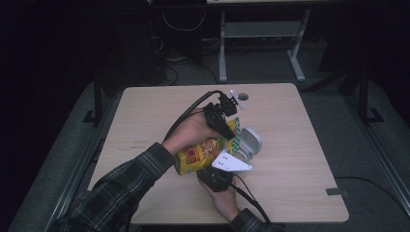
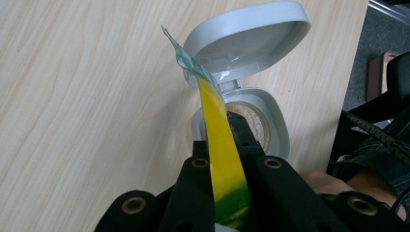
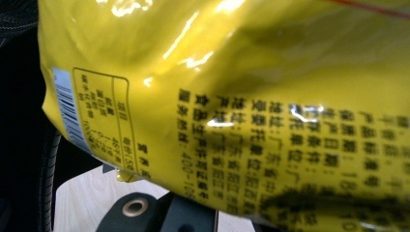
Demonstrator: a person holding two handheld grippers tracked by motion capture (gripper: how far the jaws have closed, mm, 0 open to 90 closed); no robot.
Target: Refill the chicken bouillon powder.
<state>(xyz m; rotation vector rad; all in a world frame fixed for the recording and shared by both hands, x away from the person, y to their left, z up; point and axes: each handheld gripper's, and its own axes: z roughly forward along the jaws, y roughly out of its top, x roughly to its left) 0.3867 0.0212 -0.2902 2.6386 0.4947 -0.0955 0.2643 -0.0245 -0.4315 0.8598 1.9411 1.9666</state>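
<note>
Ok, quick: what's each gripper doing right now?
Left gripper: closed on the yellow snack bag's top edge.
Right gripper: closed, at the bag's lower end; grip itself hidden.

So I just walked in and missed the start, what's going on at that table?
A person is holding a yellow snack bag above the table with two hand-held grippers. The left hand-held gripper is shut on the bag's top edge, seen in the left gripper view. The right hand-held gripper is at the bag's bottom end. Just beside the bag sits a grey container with its hinged lid flipped open.
</note>
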